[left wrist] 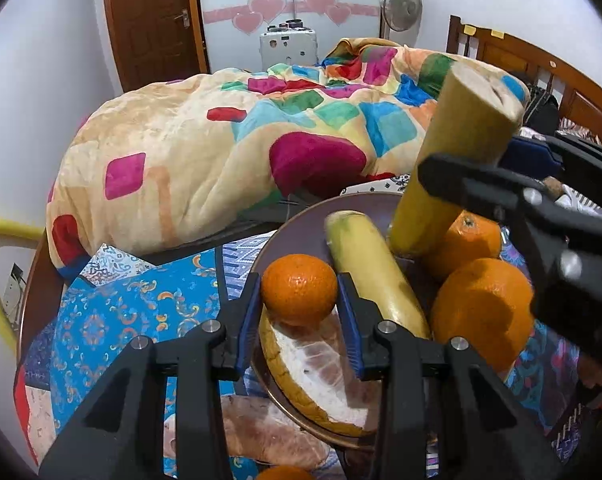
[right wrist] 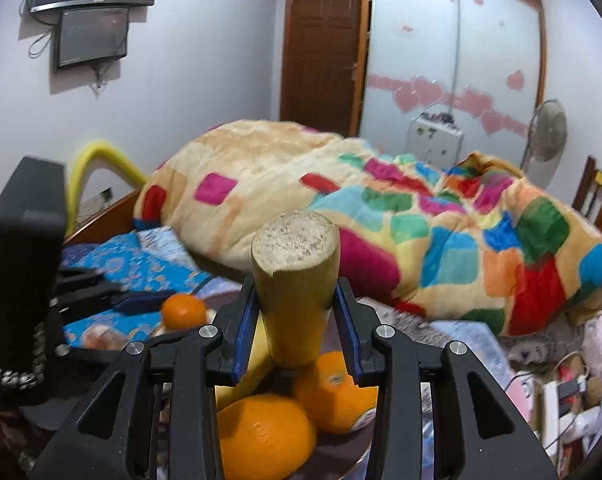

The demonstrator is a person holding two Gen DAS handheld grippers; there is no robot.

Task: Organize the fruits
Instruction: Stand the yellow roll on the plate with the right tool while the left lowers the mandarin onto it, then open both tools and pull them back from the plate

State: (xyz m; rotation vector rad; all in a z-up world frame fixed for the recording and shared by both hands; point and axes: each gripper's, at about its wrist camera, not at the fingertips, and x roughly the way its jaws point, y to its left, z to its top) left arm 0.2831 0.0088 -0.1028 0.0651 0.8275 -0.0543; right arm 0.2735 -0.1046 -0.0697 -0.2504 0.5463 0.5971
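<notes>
left hand-held gripper (left wrist: 299,312): black plastic frame, triangular cut-outs, blue ribbed pads, silver round screws | right hand-held gripper (right wrist: 295,316): same black frame, blue pads, silver screws | left unit's side: boxy black body, beaded silver coil

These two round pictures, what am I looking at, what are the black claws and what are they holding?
Each picture comes from a fisheye camera on a hand-held gripper, looking forward along its two fingers; a person holds one in each hand. In the left wrist view, the left gripper is shut on a small orange above a brown plate that rests on a patterned cloth. The plate holds a banana, two larger oranges and a pomelo piece. In the right wrist view, the right gripper is shut on a thick yellow-green cut stalk, standing upright over the plate. Behind lies a colourful blanket.
</notes>
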